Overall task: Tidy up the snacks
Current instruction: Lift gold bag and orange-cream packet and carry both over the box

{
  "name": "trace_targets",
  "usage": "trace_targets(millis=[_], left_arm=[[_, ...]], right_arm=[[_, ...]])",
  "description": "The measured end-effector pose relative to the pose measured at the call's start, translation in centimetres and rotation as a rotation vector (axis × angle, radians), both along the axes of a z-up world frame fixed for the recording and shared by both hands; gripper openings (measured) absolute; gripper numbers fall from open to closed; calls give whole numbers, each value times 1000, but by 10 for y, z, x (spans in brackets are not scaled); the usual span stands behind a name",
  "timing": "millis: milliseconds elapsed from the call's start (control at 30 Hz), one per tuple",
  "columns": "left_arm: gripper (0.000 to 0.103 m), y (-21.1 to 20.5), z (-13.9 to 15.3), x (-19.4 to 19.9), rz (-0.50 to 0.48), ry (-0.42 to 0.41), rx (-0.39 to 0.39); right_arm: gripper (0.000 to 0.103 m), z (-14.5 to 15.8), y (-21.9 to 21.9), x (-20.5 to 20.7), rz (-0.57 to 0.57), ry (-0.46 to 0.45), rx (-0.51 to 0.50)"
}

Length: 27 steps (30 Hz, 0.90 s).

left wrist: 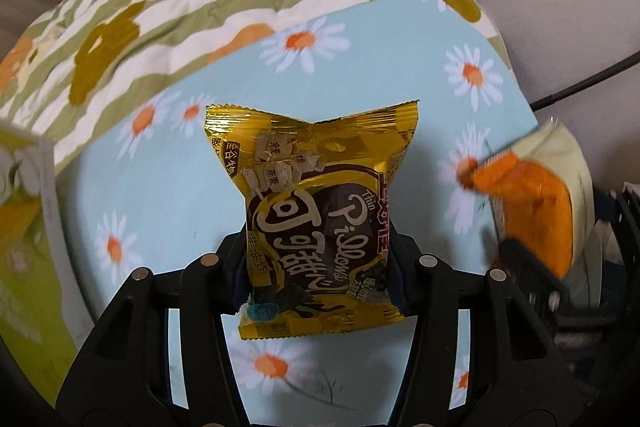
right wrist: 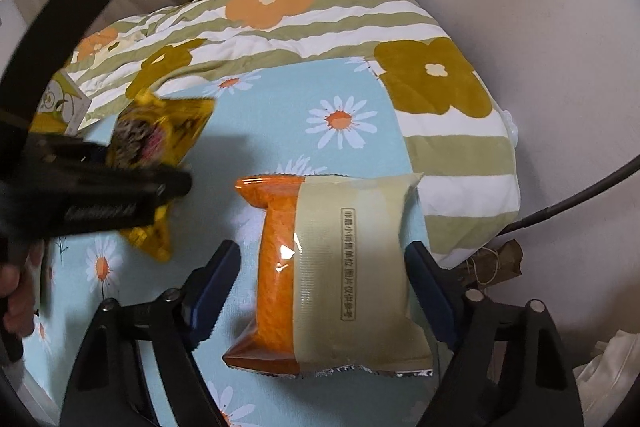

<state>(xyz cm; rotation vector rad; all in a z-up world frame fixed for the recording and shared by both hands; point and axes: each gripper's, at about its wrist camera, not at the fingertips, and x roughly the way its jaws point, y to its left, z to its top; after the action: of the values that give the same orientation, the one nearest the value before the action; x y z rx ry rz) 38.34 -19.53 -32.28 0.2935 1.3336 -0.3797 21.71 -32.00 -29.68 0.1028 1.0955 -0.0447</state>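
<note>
A gold snack packet [left wrist: 312, 187] with a dark brown label hangs above the blue daisy cloth [left wrist: 360, 75], and my left gripper [left wrist: 318, 243] is shut on its lower half. The right wrist view shows the same packet [right wrist: 160, 131] blurred at the left, behind the left gripper's black body. An orange and cream snack packet [right wrist: 340, 267] lies flat on the cloth between the fingers of my right gripper [right wrist: 324, 267]. That gripper is open: a gap shows at the left pad, and the right pad sits at the packet's edge. In the left wrist view this packet [left wrist: 528, 203] is blurred at the right.
A folded quilt [right wrist: 320, 27] with green stripes and big flowers lies behind the cloth. A green and white box [left wrist: 24, 227] stands at the left edge. A black cable [right wrist: 560, 207] runs along the wall on the right. A hand [right wrist: 16, 299] holds the left gripper's handle.
</note>
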Motion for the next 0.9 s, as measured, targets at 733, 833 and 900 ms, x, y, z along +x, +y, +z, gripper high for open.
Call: trace_targets(millis=[733, 833, 900], left_arm=[[48, 46, 67, -58, 170, -109, -81], [48, 61, 99, -66, 214, -152, -113], [48, 73, 120, -73, 244, -183, -129]], right_arm=[[57, 42, 18, -7, 121, -97, -11], [57, 66, 29, -8, 159, -125, 11], [57, 83, 38, -7, 192, -145, 31]])
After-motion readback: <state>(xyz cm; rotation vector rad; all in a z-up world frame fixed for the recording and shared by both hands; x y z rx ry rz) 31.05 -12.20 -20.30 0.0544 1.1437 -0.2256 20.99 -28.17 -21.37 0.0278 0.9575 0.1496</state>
